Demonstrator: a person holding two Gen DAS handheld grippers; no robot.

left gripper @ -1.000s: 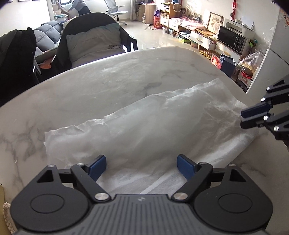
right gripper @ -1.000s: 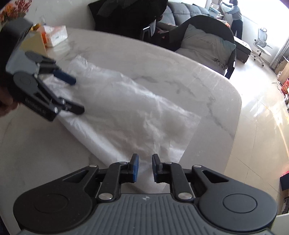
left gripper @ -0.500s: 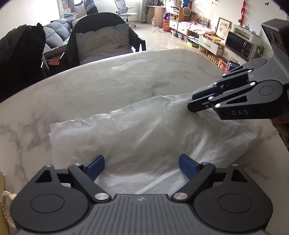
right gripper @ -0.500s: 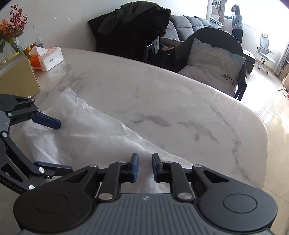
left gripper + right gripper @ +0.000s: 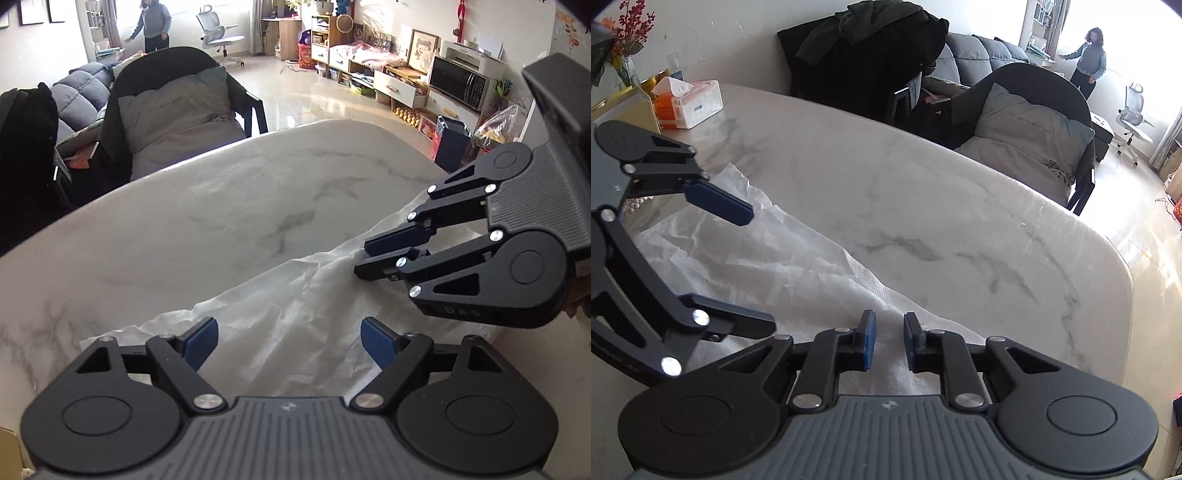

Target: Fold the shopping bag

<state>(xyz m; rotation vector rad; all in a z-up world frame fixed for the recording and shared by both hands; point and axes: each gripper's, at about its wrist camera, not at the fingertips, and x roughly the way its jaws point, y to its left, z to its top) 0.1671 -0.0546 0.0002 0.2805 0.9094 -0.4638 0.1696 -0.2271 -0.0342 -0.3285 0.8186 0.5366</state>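
While I look across the marble worktop (image 5: 229,221), its far half lies bare to the rounded edge. The white shopping bag (image 5: 295,332) lies crumpled flat along the near side. My left hand-held gripper (image 5: 287,341) is spread wide over it; my right hand-held gripper (image 5: 889,341), stamped "DAS", is narrowly parted, gripping nothing. A tissue pack (image 5: 689,103) sits in the corner.

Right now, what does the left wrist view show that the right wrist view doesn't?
Left wrist only: the microwave and shelving along the far wall.

Right wrist only: the tissue pack and red flowers at the table's far corner.

Both: the white shopping bag lying on the marble table, the left gripper open, the right gripper narrowly apart over the bag, and the cushioned chair.
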